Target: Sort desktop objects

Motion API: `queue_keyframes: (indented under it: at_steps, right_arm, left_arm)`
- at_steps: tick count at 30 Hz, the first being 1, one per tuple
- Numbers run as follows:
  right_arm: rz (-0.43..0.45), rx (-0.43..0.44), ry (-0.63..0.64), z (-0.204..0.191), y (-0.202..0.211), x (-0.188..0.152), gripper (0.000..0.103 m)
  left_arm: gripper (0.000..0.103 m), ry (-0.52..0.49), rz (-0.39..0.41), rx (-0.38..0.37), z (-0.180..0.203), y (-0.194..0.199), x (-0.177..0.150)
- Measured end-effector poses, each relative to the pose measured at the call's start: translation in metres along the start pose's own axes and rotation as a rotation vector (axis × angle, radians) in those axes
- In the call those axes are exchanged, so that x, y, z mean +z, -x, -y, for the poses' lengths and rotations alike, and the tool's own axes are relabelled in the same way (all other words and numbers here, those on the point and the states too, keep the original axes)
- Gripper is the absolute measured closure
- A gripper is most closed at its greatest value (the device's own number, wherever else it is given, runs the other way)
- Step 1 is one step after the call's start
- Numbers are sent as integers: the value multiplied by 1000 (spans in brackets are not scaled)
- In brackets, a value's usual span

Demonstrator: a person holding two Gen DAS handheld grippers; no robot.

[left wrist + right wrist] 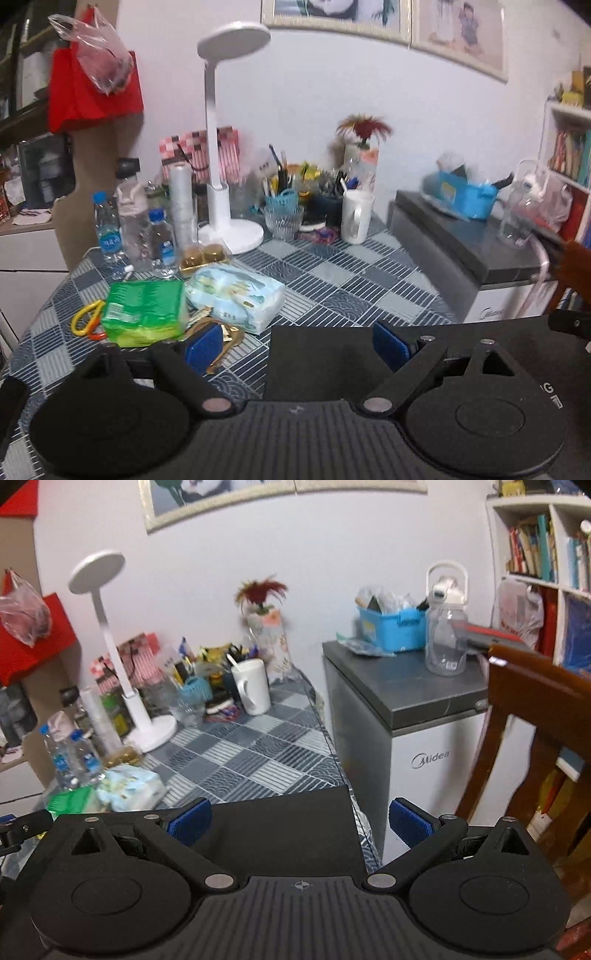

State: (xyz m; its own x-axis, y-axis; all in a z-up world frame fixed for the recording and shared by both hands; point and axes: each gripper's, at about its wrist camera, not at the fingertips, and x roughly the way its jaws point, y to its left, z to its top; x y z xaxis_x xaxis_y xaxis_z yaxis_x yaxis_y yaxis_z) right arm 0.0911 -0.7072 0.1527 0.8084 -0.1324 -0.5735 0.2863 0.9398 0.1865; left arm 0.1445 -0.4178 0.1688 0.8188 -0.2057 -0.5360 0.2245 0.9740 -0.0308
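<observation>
While both the left gripper (pixel 301 345) and right gripper (pixel 300 821) are hovering spread and empty, the soft, light green plastic-wrapped tissue pack (pixel 144 312) is probably inviting a squeeze across its narrow sides.

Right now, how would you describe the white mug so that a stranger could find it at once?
Start from the table with the blue-grey checked cloth and look to its back edge by the wall. There, right of the white desk lamp and the clear ribbed glass, stands the white mug. It alone is plain, opaque white with a side handle.
</observation>
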Motion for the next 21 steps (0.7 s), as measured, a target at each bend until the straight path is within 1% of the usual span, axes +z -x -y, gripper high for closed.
queue_keyframes:
  at_steps: [5,11,17,21]
  right_arm:
    - [-45,10,11,10,-61,-2,0]
    - [-49,27,29,11,-113,-9,0]
    - [-19,41,42,13,-148,-19,0]
    - [-7,49,99,6,-163,-29,0]
  left_arm:
    - [0,-40,-24,27,13,-51,-3]
    - [0,-53,-51,56,17,-105,-13]
    - [0,-71,-54,70,19,-143,-26]
    - [0,-82,-68,78,20,-164,-31]
